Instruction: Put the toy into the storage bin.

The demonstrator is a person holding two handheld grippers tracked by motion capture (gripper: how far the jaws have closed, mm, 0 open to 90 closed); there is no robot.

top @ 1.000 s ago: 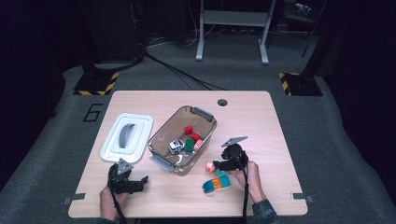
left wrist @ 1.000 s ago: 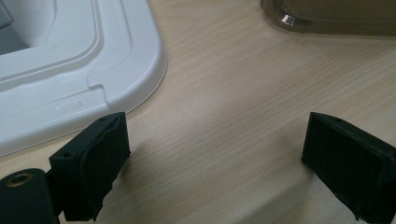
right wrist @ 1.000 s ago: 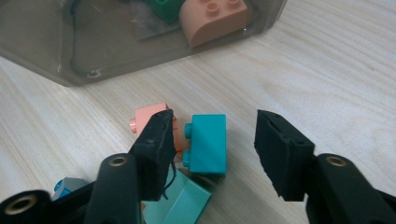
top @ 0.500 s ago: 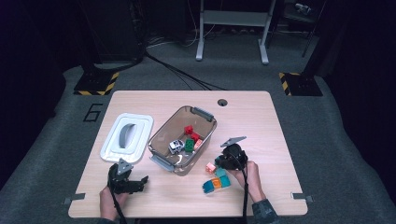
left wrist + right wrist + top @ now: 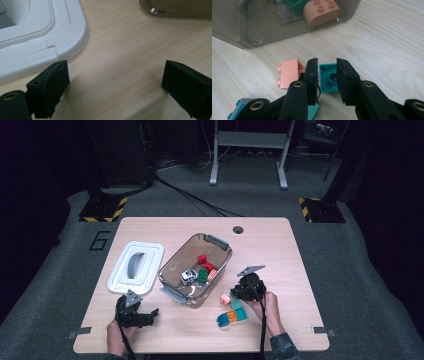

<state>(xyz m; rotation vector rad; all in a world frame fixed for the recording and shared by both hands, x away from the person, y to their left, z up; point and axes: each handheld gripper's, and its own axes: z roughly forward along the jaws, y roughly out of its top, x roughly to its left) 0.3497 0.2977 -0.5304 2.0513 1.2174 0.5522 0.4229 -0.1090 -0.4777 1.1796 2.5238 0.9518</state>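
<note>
A dark room with grey carpet surrounds the wooden table (image 5: 280, 250). High view: at centre a clear bin (image 5: 196, 269) holds red, green and other toy bricks; its white lid (image 5: 136, 266) lies left of it. The left claw (image 5: 146, 314) rests released at lower left.

Right gripper view: the right claw (image 5: 327, 80) is clenched on a teal brick (image 5: 329, 80) at centre, beside a peach brick (image 5: 289, 73). The pick-up looks in hand; next, I judge, lift clear and carry over the bin's rim.
</note>
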